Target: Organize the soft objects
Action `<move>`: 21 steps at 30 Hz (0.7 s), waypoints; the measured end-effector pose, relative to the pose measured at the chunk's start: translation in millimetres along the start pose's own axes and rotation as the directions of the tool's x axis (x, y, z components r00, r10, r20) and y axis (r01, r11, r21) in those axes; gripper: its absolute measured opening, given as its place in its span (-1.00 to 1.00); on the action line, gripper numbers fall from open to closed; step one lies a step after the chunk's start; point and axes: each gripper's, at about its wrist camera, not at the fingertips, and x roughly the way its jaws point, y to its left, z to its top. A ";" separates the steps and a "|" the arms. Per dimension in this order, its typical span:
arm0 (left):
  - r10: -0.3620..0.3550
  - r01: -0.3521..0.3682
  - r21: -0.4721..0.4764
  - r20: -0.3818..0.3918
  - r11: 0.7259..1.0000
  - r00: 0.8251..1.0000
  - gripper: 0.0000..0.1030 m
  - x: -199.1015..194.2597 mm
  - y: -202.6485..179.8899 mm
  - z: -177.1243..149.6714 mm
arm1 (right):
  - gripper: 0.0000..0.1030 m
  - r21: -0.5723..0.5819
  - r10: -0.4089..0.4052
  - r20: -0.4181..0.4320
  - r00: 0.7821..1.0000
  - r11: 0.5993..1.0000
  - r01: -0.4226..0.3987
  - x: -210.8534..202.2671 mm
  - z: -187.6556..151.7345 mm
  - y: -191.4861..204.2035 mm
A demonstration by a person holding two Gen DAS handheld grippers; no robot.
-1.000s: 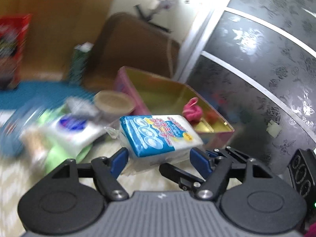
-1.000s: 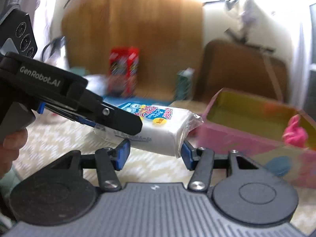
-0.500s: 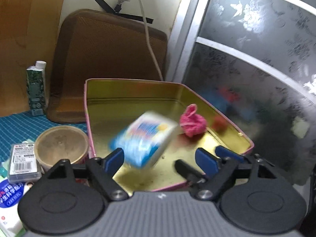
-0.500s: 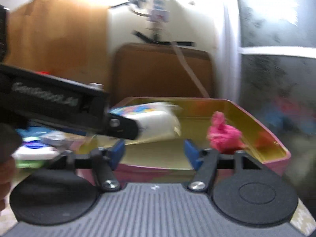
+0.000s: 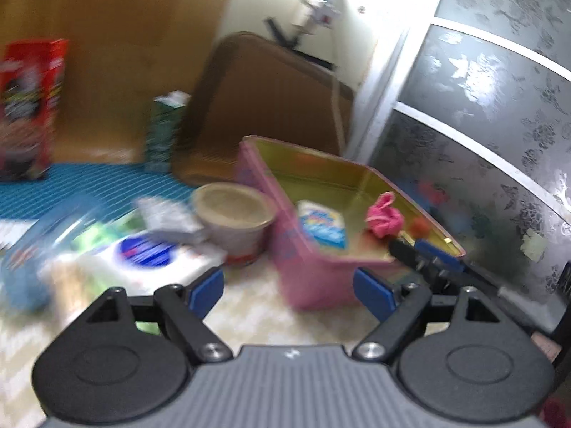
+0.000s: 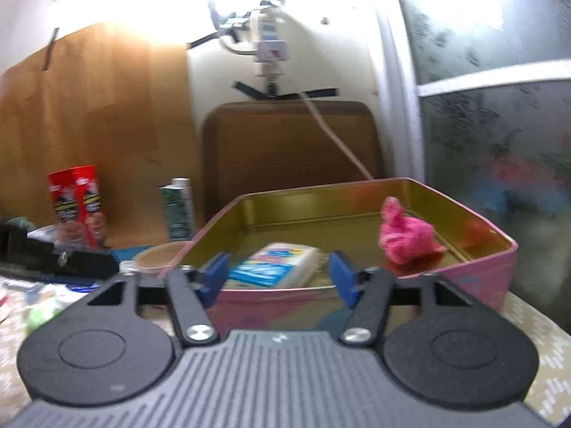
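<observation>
While the tissue pack lies in the pink tin, both grippers' fingers gape wide — holding nothing

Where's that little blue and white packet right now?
The blue and white packet lies inside the pink tin, on its floor, left of the pink cloth in the right wrist view.

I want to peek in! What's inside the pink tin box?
Inside the pink tin box lie a blue-and-white tissue pack, a pink fluffy cloth and something small and red. The front wall hides the nearest floor.
</observation>
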 end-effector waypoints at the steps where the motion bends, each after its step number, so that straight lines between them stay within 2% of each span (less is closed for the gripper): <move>1: 0.011 -0.011 -0.012 -0.002 1.000 1.000 0.60 -4.8 7.6 -4.5 | -0.04 -0.009 0.021 -0.001 1.000 1.000 -0.021 -1.1 0.4 7.1; 4: 0.033 -0.035 -0.060 -0.021 0.998 0.999 0.59 -16.0 30.0 -17.7 | -0.26 -0.042 0.088 -0.025 0.996 0.995 -0.089 -1.1 -0.4 31.2; 6: 0.038 -0.040 -0.078 -0.024 0.996 0.999 0.59 -24.7 40.2 -25.4 | -0.31 -0.070 0.136 -0.054 0.989 0.988 -0.140 0.0 -3.5 49.1; 9: 0.070 -0.071 -0.077 -0.012 0.994 0.997 0.59 -37.7 52.5 -35.8 | -0.31 -0.105 0.204 -0.111 0.973 0.971 -0.215 5.2 -11.3 75.7; 13: 0.165 -0.167 -0.130 -0.028 0.977 0.986 0.59 -46.5 81.1 -45.9 | -0.31 -0.108 0.268 -0.205 0.941 0.950 -0.293 18.6 -20.2 102.4; 16: 0.146 -0.143 -0.198 0.001 0.970 0.989 0.57 -57.9 100.0 -50.7 | -0.31 -0.076 0.303 -0.245 0.921 0.941 -0.330 29.7 -16.0 114.9; 18: 0.173 -0.165 -0.211 0.019 0.964 0.985 0.58 -62.5 106.8 -52.0 | -0.30 -0.067 0.326 -0.259 0.909 0.933 -0.353 34.4 -13.0 122.9; 21: 0.167 -0.151 -0.249 0.046 0.957 0.985 0.58 -65.5 115.4 -53.6 | -0.25 -0.080 0.341 -0.275 0.899 0.924 -0.374 38.4 -11.4 137.4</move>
